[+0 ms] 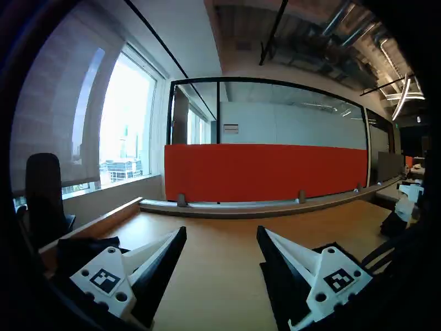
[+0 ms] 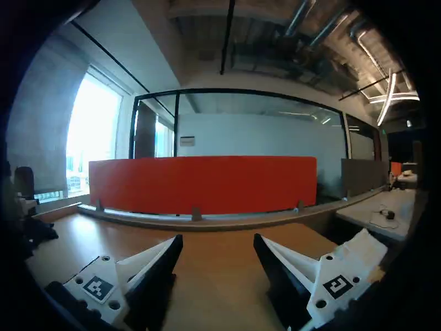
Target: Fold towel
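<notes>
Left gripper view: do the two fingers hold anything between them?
No, the left gripper has its fingers wide apart, and the wooden desk shows through the gap between them.

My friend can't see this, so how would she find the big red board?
Look at the wooden desk and follow it to its far edge. A long red board stands upright there, in front of a glass wall. It is the one bright red thing, with the sunny window on its left.
</notes>
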`<action>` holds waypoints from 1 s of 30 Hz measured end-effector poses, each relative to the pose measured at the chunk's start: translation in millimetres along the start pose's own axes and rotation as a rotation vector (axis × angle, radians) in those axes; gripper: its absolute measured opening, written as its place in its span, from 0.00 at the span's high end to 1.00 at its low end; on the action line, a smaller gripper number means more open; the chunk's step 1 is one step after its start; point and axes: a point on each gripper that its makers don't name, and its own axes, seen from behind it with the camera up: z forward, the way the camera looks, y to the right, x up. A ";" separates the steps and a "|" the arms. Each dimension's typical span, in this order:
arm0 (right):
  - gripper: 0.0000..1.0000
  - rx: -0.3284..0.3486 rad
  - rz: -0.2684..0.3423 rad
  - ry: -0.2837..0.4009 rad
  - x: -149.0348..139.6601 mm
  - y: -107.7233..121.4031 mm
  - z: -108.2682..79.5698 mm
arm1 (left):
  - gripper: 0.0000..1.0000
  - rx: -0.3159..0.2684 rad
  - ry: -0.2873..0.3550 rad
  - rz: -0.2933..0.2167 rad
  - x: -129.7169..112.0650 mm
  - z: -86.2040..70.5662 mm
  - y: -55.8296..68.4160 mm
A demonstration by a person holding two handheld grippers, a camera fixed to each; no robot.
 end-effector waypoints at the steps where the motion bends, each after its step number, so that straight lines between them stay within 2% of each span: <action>1: 0.01 0.000 -0.003 -0.001 6.8 -0.4 -0.3 | 0.06 -0.001 -0.001 0.001 5.0 0.3 0.3; 8: 0.01 -0.011 -0.022 -0.008 51.4 2.8 0.1 | 0.06 -0.004 -0.002 0.010 46.5 0.4 0.9; 15: 0.01 -0.012 -0.025 -0.015 77.7 0.3 0.4 | 0.06 0.001 -0.004 0.015 76.9 -1.6 0.4; 21: 0.01 0.000 -0.036 -0.023 88.7 -5.2 2.6 | 0.06 -0.001 -0.015 0.010 84.3 -2.6 -1.2; 30: 0.01 0.064 -0.085 -0.042 104.7 -18.5 1.1 | 0.06 -0.072 -0.050 0.062 90.3 -4.0 11.4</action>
